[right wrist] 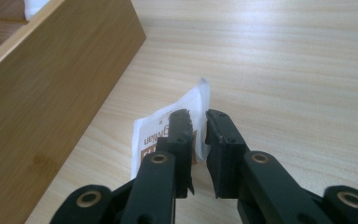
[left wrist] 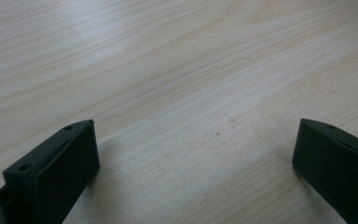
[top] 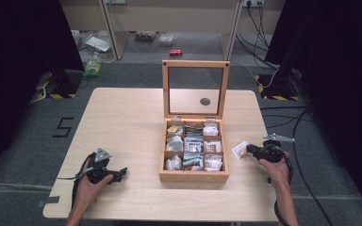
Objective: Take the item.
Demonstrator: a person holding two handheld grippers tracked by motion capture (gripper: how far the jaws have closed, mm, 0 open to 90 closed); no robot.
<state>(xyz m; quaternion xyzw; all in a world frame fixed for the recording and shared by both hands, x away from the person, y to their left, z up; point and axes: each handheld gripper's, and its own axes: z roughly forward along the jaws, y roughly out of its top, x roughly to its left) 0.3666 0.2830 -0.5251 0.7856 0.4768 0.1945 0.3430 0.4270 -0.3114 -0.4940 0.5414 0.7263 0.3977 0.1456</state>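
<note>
A small white tea sachet point(right wrist: 161, 128) with brown print lies by the right wall of the open wooden box point(right wrist: 51, 93), at the table's right point(top: 240, 149). My right gripper point(right wrist: 198, 114) has its jaws on either side of the sachet's edge. A narrow gap shows between them, so the pads are not pressing on it. In the high view this gripper point(top: 250, 149) points left toward the box point(top: 193, 177). My left gripper point(top: 121, 173) rests low over the bare table at front left, its jaws wide apart point(left wrist: 196, 135) with nothing between them.
The box is divided into compartments holding several sachets, and its glass-paned lid point(top: 195, 63) stands upright at the back. A round dark hole point(top: 205, 101) sits in the tabletop behind the lid. Bare wood point(top: 122, 122) spans the table's left half.
</note>
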